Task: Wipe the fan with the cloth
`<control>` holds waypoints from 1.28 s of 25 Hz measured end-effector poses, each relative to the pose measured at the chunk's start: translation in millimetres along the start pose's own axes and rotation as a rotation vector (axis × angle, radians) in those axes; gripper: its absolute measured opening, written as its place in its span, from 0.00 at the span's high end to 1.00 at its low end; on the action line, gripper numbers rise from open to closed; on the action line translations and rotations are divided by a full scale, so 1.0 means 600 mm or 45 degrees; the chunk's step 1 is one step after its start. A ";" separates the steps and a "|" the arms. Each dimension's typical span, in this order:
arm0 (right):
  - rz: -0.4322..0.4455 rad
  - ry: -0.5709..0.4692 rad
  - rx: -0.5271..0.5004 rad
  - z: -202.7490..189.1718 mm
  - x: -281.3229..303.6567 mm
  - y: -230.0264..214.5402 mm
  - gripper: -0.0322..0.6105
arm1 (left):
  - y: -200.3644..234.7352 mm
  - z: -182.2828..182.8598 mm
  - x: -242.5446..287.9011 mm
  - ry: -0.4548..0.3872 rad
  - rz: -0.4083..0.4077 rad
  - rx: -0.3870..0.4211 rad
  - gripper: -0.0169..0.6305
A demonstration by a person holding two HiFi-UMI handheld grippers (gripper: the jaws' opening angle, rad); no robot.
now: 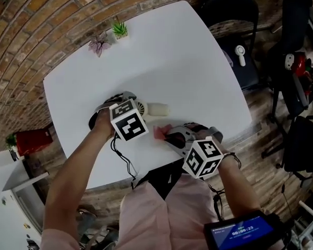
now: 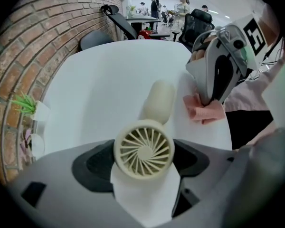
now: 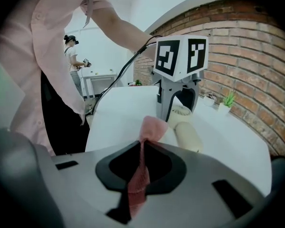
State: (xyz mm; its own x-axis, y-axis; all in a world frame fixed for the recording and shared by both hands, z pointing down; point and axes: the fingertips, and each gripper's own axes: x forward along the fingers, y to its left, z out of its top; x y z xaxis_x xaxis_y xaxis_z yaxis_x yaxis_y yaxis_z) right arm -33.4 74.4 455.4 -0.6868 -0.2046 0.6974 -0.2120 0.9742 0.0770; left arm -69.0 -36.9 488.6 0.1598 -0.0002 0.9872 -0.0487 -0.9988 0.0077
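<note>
Left gripper [image 1: 133,105] is clamped on the round head of the little cream fan [image 2: 145,148], one jaw on each side of the grille. The fan's handle points away across the white table [image 1: 198,77]. In the head view that all sits just left of centre.

Right gripper [image 3: 140,167] is closed on the pink cloth [image 3: 149,129], with a loose fold sticking out past the jaw tips. The cloth is near the fan's handle but not touching it yet.

If it were me, I'd keep the left clamp dead steady and bring that loose fold in over the handle first, then up onto the grille. Light strokes, I reckon. Push too hard and the head could twist out of the jaws.

Nothing else is close. There are just two small potted plants [image 1: 120,30] at the table's far edge, upper left of the head view.
</note>
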 end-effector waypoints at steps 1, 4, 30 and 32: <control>-0.017 0.002 0.007 0.002 0.003 -0.001 0.91 | 0.000 0.000 0.000 0.000 0.000 0.000 0.40; -0.075 0.019 0.030 0.008 0.013 -0.011 0.91 | 0.001 0.000 0.001 -0.004 0.000 0.000 0.40; -0.538 0.093 0.309 0.022 0.057 -0.082 0.91 | 0.004 -0.003 0.002 -0.023 -0.004 0.019 0.40; -0.566 0.092 0.332 0.021 0.057 -0.083 0.91 | 0.003 -0.002 0.002 -0.028 -0.004 0.017 0.40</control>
State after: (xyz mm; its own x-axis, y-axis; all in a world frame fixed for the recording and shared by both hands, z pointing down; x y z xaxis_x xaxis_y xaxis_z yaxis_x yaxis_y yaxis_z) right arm -54.8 18.0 466.5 -0.4436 -0.5771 0.6857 -0.6449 0.7368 0.2030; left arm -70.2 -38.9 490.2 0.1814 0.0023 0.9834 -0.0347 -0.9994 0.0087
